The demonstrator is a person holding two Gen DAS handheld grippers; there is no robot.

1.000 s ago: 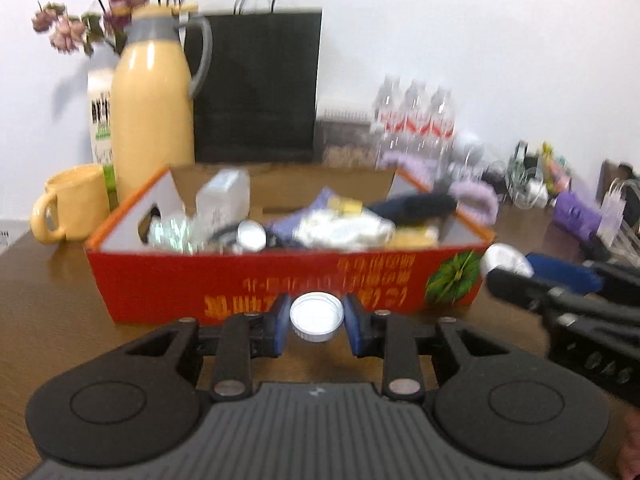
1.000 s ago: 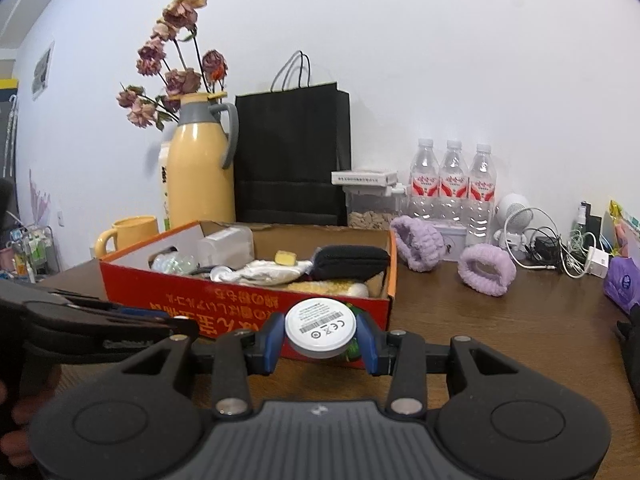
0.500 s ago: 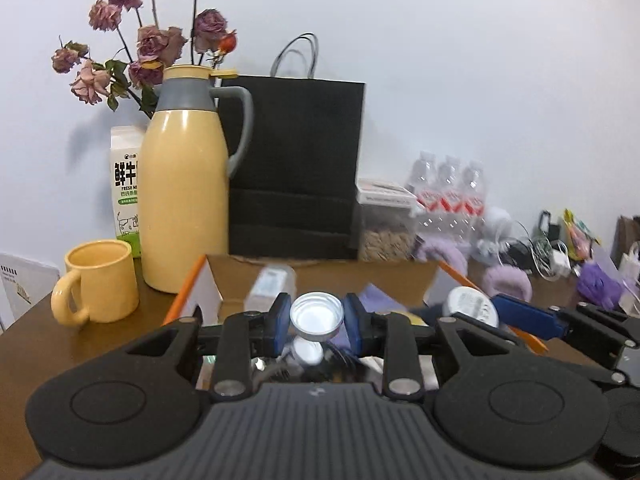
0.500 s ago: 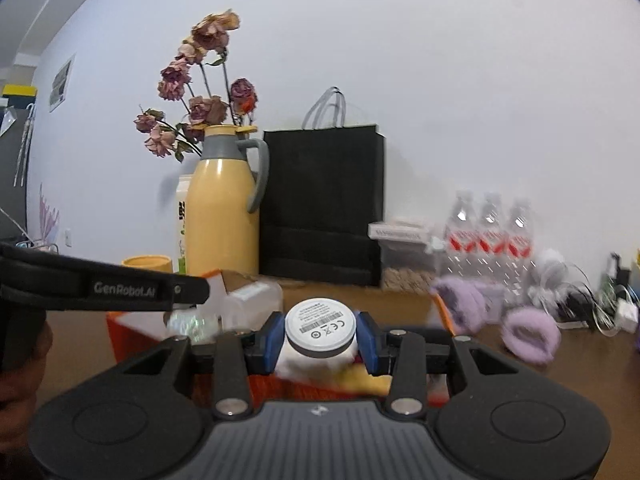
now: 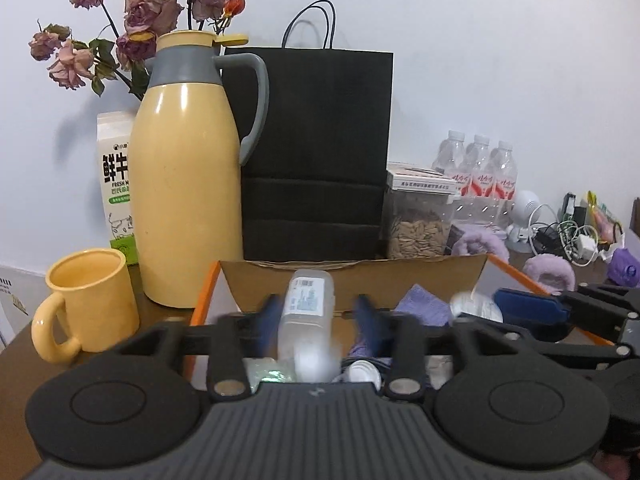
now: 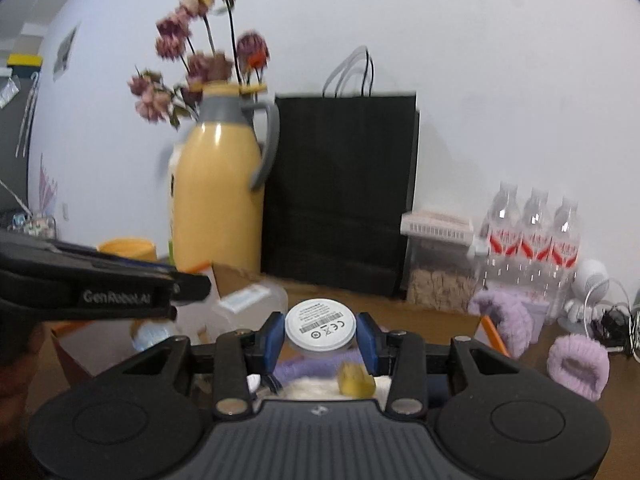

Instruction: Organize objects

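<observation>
Through the left wrist camera, my left hand-held gripper (image 5: 316,314) is spread and empty above the cardboard box (image 5: 360,276). A blurred white cap (image 5: 316,362) sits just below the fingers; I cannot tell whether it is falling or resting. A clear bottle (image 5: 308,312) lies in the box, long axis pointing away from me. The milk carton (image 5: 116,184) reads "鲜牛".

Through the right wrist camera, my right hand-held gripper (image 6: 320,334) pinches a white disc (image 6: 320,326), CE-marked, above the box (image 6: 460,316). The left hand-held gripper's body reads "GenRobot.AI".
</observation>
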